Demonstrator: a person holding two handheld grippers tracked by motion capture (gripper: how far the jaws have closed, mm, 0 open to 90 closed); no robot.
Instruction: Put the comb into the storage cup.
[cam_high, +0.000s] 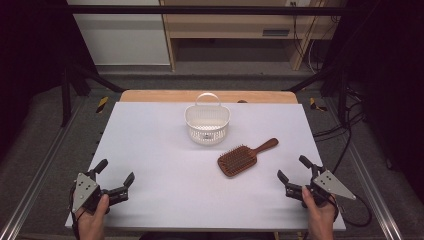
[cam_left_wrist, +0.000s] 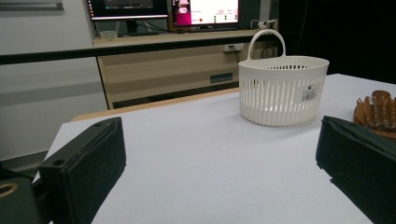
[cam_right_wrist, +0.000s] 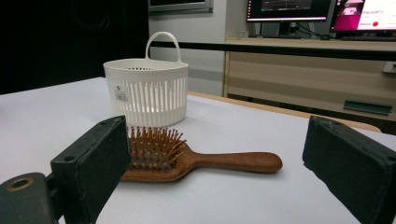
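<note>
White covers the worktop (cam_high: 165, 150), with a wooden strip along its far edge and a desk with monitors beyond. At the near right corner the right gripper (cam_high: 295, 174) hovers with jaws wide apart and nothing between them; the brush (cam_high: 244, 157) lies just ahead of it, bristles up, handle slanting toward the right edge. At the near left corner the left gripper (cam_high: 116, 174) is likewise spread and empty. Near the middle of the far edge, the basket (cam_high: 207, 123) stands upright, apart from the brush. Judging from here, a pinch across the rounded handle could slip or spin the brush flat, and a long brush dropped off-centre might tip the light basket.
</note>
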